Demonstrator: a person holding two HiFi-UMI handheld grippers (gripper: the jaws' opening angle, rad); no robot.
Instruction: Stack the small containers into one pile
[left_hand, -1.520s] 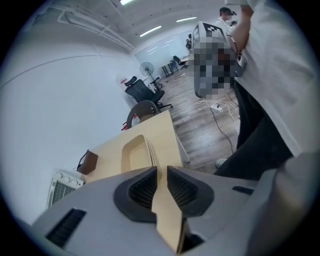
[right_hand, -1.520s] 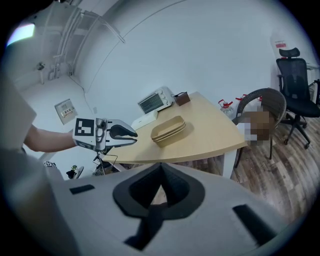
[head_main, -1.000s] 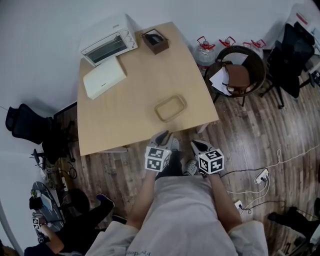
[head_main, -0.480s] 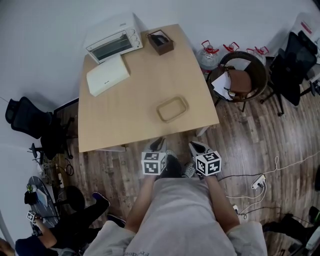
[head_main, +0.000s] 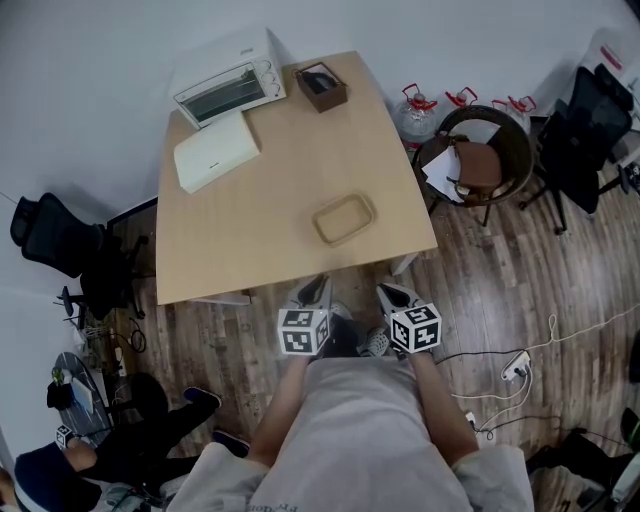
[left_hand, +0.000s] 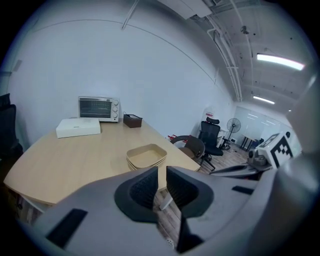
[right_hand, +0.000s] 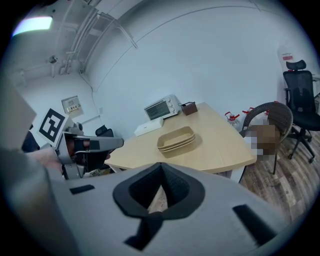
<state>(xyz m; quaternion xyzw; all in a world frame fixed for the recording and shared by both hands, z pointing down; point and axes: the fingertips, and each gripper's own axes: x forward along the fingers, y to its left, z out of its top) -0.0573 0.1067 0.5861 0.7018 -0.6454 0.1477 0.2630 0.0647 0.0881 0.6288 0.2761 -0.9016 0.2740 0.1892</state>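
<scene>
The tan containers (head_main: 343, 219) sit nested in one low pile near the front right of the wooden table (head_main: 250, 240). The pile also shows in the left gripper view (left_hand: 146, 156) and the right gripper view (right_hand: 176, 138). Both grippers hang off the table's front edge, above the floor and close to my body. My left gripper (head_main: 318, 290) has its jaws together with only a thin slit between them and holds nothing. My right gripper (head_main: 392, 293) is shut, its pads meeting at the tips, and is also empty.
At the table's far end stand a white toaster oven (head_main: 228, 80), a flat white box (head_main: 216, 150) and a small brown box (head_main: 322, 85). A wicker chair (head_main: 478, 150) and water jugs (head_main: 415, 105) stand to the right. A power strip (head_main: 517, 355) with cables lies on the floor.
Both grippers have drawn back a little from the table edge toward my body, the left one more. The pile of containers has not moved.
</scene>
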